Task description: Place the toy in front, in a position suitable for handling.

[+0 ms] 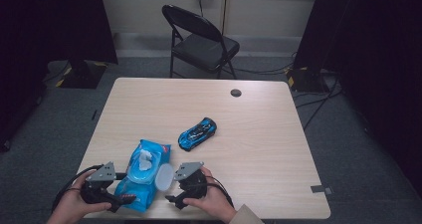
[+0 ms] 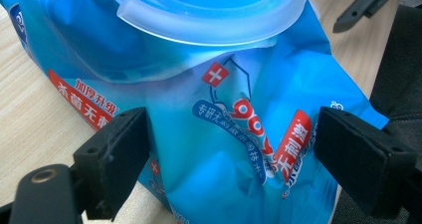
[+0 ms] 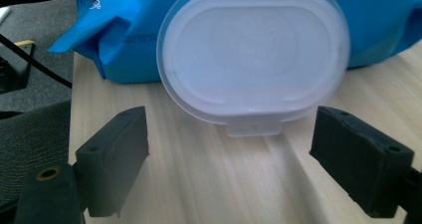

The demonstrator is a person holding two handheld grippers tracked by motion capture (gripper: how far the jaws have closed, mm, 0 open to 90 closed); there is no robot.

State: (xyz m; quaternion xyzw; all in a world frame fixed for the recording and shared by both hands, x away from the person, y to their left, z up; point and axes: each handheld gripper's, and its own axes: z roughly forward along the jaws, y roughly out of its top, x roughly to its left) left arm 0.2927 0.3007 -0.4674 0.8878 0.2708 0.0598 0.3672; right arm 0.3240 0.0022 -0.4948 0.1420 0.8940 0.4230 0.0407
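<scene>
The wipes pack (image 1: 143, 176) lies near the desk's front edge, toward the front-left corner, long axis running roughly front-to-back. Its flip lid (image 1: 163, 176) is swung open to the pack's right side and a white wipe (image 1: 145, 159) pokes up from the opening.

Your left gripper (image 1: 128, 199) is at the pack's near end. In the left gripper view the pack (image 2: 234, 134) fills the gap between the jaws, which are spread wide on either side of it, pads (image 2: 115, 159) at or just beside the wrapper; I can't tell if they press it. So released, not clamped.

Your right gripper (image 1: 171, 200) sits just right of the pack, at the front edge. In the right gripper view the open lid (image 3: 254, 59) is ahead of the jaws, its small tab pointing back at you, w/ bare desk (image 3: 209, 184) between the pads. Jaws wide apart, nothing in them.

Farther back, approx. mid-desk, a blue toy car (image 1: 197, 133) sits apart from the pack, angled diagonally. A dark round grommet (image 1: 236, 92) is near the back edge. Behind the desk stands a black folding chair (image 1: 199, 42).
</scene>
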